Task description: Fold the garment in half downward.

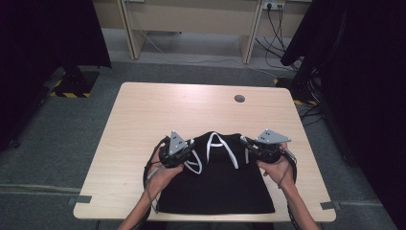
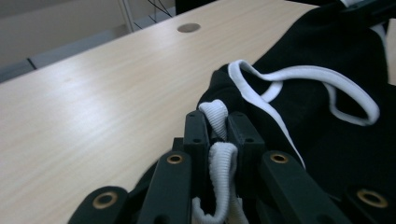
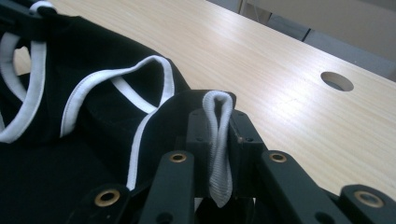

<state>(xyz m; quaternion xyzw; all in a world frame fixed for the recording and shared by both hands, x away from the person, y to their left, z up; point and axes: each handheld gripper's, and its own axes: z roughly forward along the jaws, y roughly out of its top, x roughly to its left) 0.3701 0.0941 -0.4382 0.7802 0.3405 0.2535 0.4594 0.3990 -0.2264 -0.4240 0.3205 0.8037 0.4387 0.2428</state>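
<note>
Black garment (image 1: 218, 184) half-folded near the bench's (image 1: 143, 115) front edge; both claws, left (image 1: 187, 152) and right (image 1: 249, 146), clamp its white trim (image 2: 217, 140); laying flat remains.

One black garment (image 1: 218, 184), two hand-held grippers (image 1: 178, 149)

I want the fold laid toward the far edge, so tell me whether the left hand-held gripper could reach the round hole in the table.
Probably yes: bare table lies between the left hand-held gripper and the round hole, though it is clamped on the garment's white trim.
</note>
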